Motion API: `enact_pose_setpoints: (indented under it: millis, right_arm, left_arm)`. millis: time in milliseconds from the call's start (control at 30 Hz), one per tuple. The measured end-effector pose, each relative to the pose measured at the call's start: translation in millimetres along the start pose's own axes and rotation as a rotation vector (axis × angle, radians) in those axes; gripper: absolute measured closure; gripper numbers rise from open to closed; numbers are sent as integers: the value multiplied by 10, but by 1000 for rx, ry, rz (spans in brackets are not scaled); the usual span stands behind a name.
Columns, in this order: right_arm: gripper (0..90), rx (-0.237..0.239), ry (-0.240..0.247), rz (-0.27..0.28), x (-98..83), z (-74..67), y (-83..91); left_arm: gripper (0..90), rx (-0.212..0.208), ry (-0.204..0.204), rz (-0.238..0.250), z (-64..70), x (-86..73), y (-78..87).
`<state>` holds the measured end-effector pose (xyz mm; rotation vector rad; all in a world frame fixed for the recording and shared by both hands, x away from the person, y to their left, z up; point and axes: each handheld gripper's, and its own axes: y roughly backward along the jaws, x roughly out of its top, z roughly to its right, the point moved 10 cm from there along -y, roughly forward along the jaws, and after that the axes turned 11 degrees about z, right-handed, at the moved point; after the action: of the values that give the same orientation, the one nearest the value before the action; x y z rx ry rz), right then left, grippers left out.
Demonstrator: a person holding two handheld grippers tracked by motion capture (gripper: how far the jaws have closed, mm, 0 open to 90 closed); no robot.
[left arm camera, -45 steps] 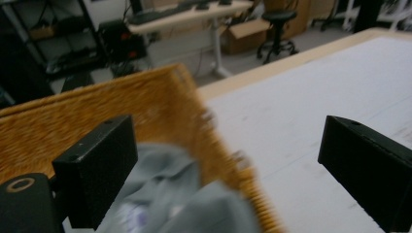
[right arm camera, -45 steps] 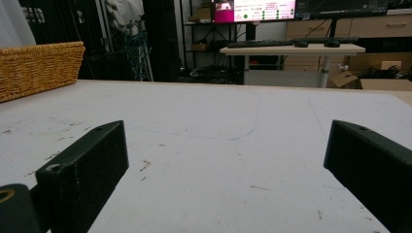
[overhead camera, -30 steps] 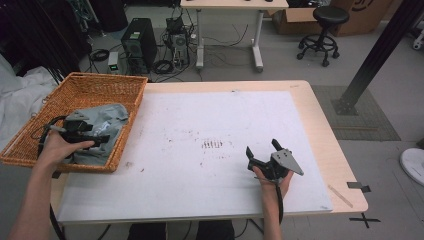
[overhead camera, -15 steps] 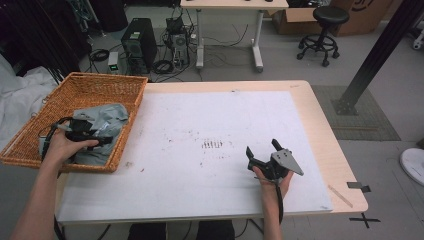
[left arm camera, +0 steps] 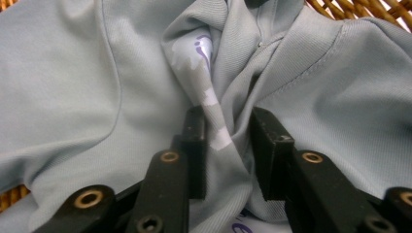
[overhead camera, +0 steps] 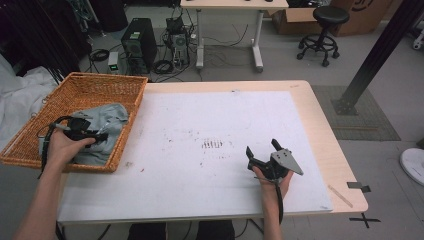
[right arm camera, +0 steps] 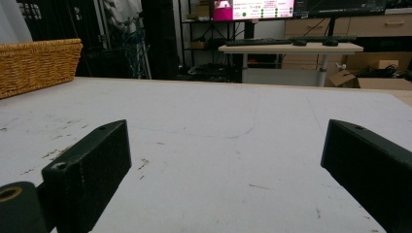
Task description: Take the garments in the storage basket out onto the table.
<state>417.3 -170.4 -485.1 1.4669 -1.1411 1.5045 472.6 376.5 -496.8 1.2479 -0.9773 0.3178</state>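
Observation:
A light grey-blue garment (overhead camera: 107, 120) with a white and purple print lies crumpled in a wicker basket (overhead camera: 95, 82) at the table's left edge. My left gripper (overhead camera: 97, 136) is down in the basket on top of it. In the left gripper view its jaws have just been closing and now pinch a raised fold of the garment (left arm camera: 97, 73) between the pads of the left gripper (left arm camera: 226, 116). My right gripper (overhead camera: 261, 146) rests on the white table sheet (overhead camera: 215, 115) at the front right. The right gripper (right arm camera: 226, 145) is open, with bare sheet between its jaws.
The basket's wall (right arm camera: 39, 63) rises at the far left in the right gripper view. Behind the table stand a computer tower (overhead camera: 137, 42), a desk (overhead camera: 230, 5) and a stool (overhead camera: 327, 22). A black post (overhead camera: 375, 55) slants at the right. White cloth (overhead camera: 15, 100) lies left of the basket.
The left gripper's jaws have drawn together over the garment in the basket. Both hands have kept their places.

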Motion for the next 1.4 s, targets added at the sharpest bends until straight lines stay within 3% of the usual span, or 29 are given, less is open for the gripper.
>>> enact_pose_setpoints:
  millis: [67,167,333,433,633,667,700,733,867,900,967,1000,1033,1067,1100,1133,1167,1200,1267,1300,1400]
  right_arm:
    - [38,1,2,-2,-1,-1,-2]
    - [38,1,5,-4,-3,-2,-3]
    - [40,6,3,-8,-6,-4,-6]
    - [40,7,3,-11,-8,-7,-6]
    - [40,4,0,-8,-6,-1,-5]
    - [41,3,-2,-7,-6,0,-5]
    - [41,3,-2,-7,-6,0,-5]
    - [41,4,-2,-7,-5,-1,-5]
    - [41,4,-3,-7,-6,0,-4]
    - [41,4,-4,-7,-6,-1,-4]
    - [42,4,-4,-8,-6,-1,-5]
    - [42,5,-2,-9,-7,-1,-6]
    - [42,5,-2,-9,-7,-1,-5]
    - [42,5,-2,-9,-7,-1,-5]
    - [42,4,-4,-8,-7,0,-5]
    - [42,3,-4,-9,-7,0,-5]
    - [42,3,-4,-8,-7,1,-5]
    - [42,3,-5,-9,-7,1,-5]
    - [42,2,-6,-9,-7,2,-4]
    - [42,2,-6,-9,-7,2,-4]
    - [42,-2,-10,-6,-5,10,-4]
  left_arm:
    - [725,14,-20,4,-10,9,-4]
    - [753,23,-18,17,-22,32,1]
    - [772,30,35,111,-49,182,136]
    - [775,25,42,138,-45,240,209]
    - [783,43,6,223,-3,577,507]
    - [784,45,-2,255,30,705,609]
    - [785,45,-2,255,30,705,609]
    - [787,42,-7,281,75,816,698]
    - [791,17,-14,322,191,974,822]
    - [792,-12,-4,356,281,1071,892]
    - [792,-36,-4,375,343,1132,931]
    - [793,-74,-9,408,469,1263,1012]
    - [793,-74,-9,408,469,1263,1012]
    - [793,-118,-11,443,623,1414,1075]
    - [793,-118,-11,443,623,1414,1075]
    - [793,-143,-17,455,709,1488,1098]
    - [793,-174,-21,466,810,1564,1113]
    - [793,-229,-37,478,1030,1706,1104]
    - [793,-262,-63,474,1267,1820,1038]
    - [793,-262,-63,474,1267,1820,1038]
    - [793,-332,-109,445,1793,1965,783]
